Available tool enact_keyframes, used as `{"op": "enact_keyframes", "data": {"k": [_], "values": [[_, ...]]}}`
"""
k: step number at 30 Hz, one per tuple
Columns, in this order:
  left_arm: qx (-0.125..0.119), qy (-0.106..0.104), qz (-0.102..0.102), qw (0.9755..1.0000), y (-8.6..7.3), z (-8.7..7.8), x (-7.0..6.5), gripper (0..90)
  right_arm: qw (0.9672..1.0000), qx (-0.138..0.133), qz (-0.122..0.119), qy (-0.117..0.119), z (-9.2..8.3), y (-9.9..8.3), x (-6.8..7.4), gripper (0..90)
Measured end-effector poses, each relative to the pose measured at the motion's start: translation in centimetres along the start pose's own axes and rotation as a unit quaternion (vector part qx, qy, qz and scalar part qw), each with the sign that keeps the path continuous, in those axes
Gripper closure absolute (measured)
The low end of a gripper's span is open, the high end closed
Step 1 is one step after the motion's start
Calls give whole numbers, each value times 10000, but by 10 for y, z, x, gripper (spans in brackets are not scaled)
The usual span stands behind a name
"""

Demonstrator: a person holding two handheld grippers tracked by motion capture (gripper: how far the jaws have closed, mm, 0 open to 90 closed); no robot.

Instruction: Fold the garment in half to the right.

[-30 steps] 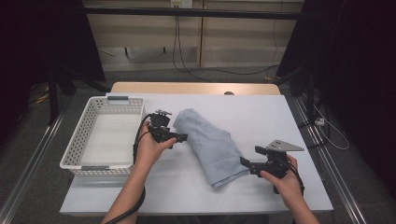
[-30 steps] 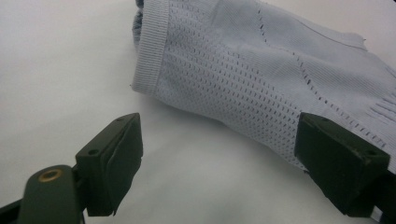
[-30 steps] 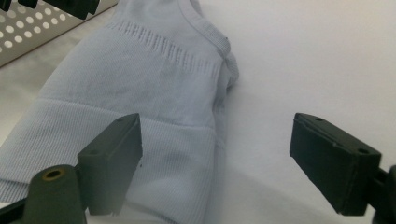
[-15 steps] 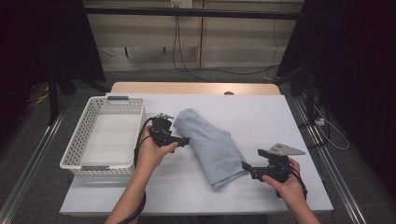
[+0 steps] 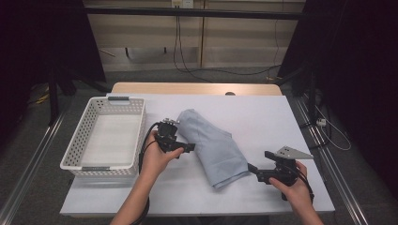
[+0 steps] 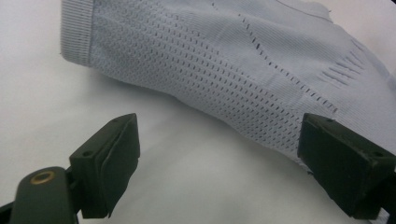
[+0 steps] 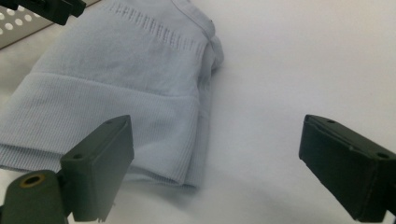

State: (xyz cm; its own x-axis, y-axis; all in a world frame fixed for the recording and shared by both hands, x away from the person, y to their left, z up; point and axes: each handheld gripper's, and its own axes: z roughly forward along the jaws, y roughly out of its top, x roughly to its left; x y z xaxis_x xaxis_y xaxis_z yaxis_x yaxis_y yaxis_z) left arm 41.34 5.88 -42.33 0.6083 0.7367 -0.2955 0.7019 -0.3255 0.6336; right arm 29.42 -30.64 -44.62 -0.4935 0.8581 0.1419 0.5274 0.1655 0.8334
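2 hand-held grippers, left [image 5: 190, 147] and right [image 5: 252, 168], jaws apart, flank folded garment [image 5: 213, 145]; white basket [image 5: 104, 136] left.

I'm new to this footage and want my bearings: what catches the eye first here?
A folded pale blue knit garment lies slantwise in the middle of the white table. An open tool flanks it on each side: the left tool at its left edge, the right tool by its ribbed near end. A white perforated basket sits at the table's left.
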Motion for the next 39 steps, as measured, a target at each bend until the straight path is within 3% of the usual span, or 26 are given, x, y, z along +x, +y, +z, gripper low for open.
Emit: {"op": "enact_keyframes", "data": {"k": [13, 20, 30, 33, 39], "values": [[30, -112, 30, 9999, -1, 8, -12, 129, 9998, 79, -191, -63, -1, -2, 3, 98], [7, -90, 21, 10000, -2, 15, -18, 127, 9998, 75, -175, -60, -2, -3, 3, 96], [-81, -180, -12, 9998, 0, 12, -22, 122, 9999, 45, -155, -57, -3, -4, 4, 95], [2, -117, 49, 9999, -3, 19, -26, 121, 9998, 33, -160, -67, -3, -3, 4, 96], [149, 61, -14, 9999, -8, 25, -23, 107, 9998, 48, -176, -51, -3, -4, 5, 96]]}}
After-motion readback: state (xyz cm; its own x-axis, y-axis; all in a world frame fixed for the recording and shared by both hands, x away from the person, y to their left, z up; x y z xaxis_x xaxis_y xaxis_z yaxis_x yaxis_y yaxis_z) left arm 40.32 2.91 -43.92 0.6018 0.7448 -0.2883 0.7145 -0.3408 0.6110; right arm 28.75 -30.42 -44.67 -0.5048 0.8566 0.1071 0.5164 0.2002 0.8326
